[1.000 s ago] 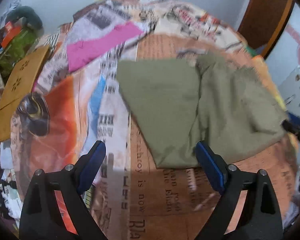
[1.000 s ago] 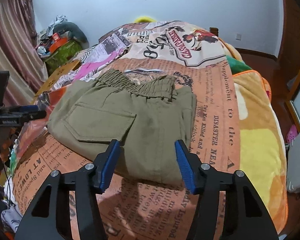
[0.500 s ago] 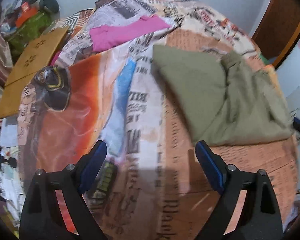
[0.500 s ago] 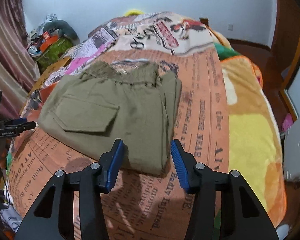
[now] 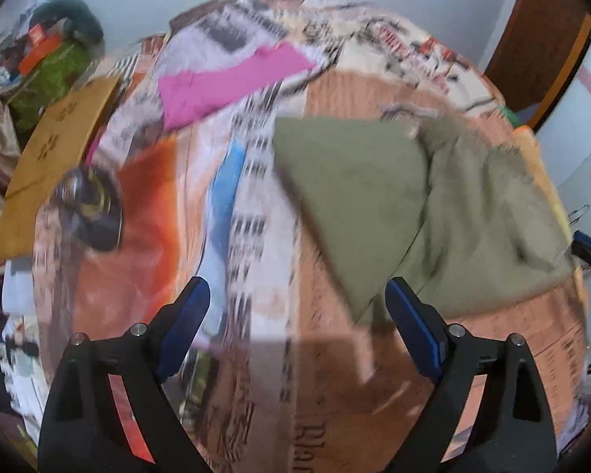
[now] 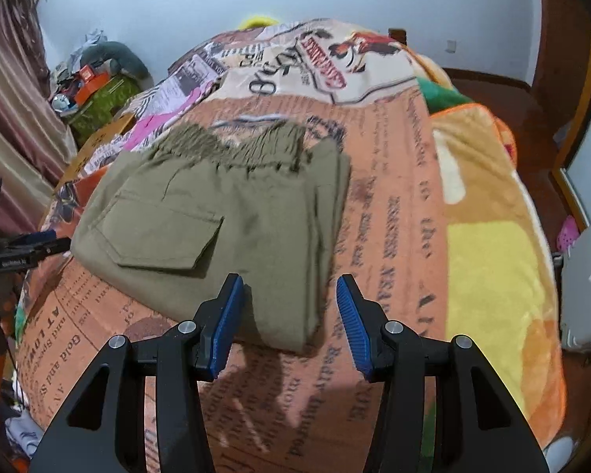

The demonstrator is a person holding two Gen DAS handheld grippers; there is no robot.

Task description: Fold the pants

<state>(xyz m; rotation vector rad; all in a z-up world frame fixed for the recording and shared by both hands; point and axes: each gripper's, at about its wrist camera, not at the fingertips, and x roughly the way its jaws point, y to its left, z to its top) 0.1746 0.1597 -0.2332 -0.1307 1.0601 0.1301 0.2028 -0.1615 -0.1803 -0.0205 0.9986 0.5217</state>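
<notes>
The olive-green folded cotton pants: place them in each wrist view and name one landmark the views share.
Left wrist: olive-green folded cotton pants, right of centre, beyond the right blue finger.
Right wrist: pants, centre-left, above both fingers.
Shared landmark: pink cloth farther up the bed.

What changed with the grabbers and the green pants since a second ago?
The right gripper has just been closing a little, with a corner of the pants between its fingers but not pinched. The left gripper swung away from the pants and back, and stays wide open with nothing in it. The pants stayed folded on the blanket, and the pink cloth didn't move.
</notes>
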